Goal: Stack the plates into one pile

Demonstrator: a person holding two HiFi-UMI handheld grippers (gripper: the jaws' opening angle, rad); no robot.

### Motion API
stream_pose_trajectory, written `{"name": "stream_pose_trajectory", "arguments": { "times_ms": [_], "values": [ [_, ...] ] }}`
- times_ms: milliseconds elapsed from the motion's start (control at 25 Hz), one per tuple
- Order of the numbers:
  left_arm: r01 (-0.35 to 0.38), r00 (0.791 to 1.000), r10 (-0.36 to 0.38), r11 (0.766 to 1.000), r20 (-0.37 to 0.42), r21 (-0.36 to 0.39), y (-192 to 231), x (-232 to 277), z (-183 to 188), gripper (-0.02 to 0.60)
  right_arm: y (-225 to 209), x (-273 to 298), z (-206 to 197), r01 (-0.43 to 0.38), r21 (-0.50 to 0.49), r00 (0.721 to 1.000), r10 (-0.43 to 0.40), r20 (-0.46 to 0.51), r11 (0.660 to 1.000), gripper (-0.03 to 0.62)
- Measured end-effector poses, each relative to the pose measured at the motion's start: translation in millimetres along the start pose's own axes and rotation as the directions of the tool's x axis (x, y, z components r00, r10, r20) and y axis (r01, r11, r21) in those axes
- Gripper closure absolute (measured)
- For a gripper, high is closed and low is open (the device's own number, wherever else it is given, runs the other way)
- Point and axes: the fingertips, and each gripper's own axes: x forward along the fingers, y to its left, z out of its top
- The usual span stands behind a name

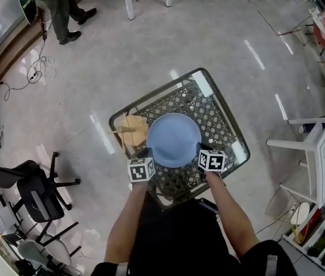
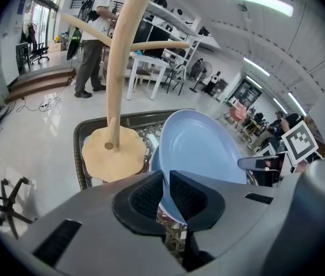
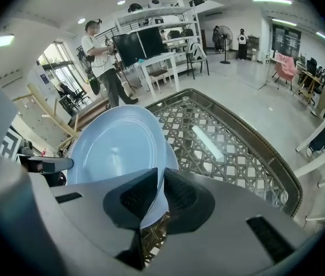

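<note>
A light blue plate (image 1: 174, 140) (image 2: 202, 148) (image 3: 116, 148) hangs just above the black lattice table (image 1: 220, 96), held by two opposite edges. My left gripper (image 1: 149, 154) (image 2: 166, 180) is shut on its left rim. My right gripper (image 1: 199, 152) (image 3: 161, 180) is shut on its right rim. In both gripper views the rim sits pinched between the dark ribbed pads. A second blue rim (image 2: 153, 157) (image 3: 172, 151) shows just below the held plate. How much lies under it is hidden.
A wooden stand with a round base (image 1: 132, 130) (image 2: 113, 151) and a tall pole stands on the table's left side, close to the plate. A black office chair (image 1: 35, 191) is on the floor to the left, a white frame (image 1: 323, 148) to the right, and a person (image 1: 58, 10) far behind.
</note>
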Motion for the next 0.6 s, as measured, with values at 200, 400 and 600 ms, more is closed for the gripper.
{"name": "stream_pose_trajectory", "arguments": {
  "times_ms": [200, 400, 600],
  "values": [
    [-0.009, 1.000, 0.008, 1.000, -0.024, -0.016, 5, 12, -9, 0.540, -3, 11, -6, 0.007, -0.001, 1.000, -0.007, -0.029, 1.000, 0.559],
    [-0.015, 0.999, 0.013, 0.999, -0.046, -0.035, 10, 22, -15, 0.540, -6, 19, -10, 0.011, -0.004, 0.999, -0.011, -0.053, 1.000, 0.559],
    [-0.019, 0.997, 0.016, 0.999, -0.073, -0.041, 16, 31, -23, 0.540, -6, 25, -17, 0.019, -0.006, 0.997, -0.019, -0.071, 1.000, 0.557]
  ]
}}
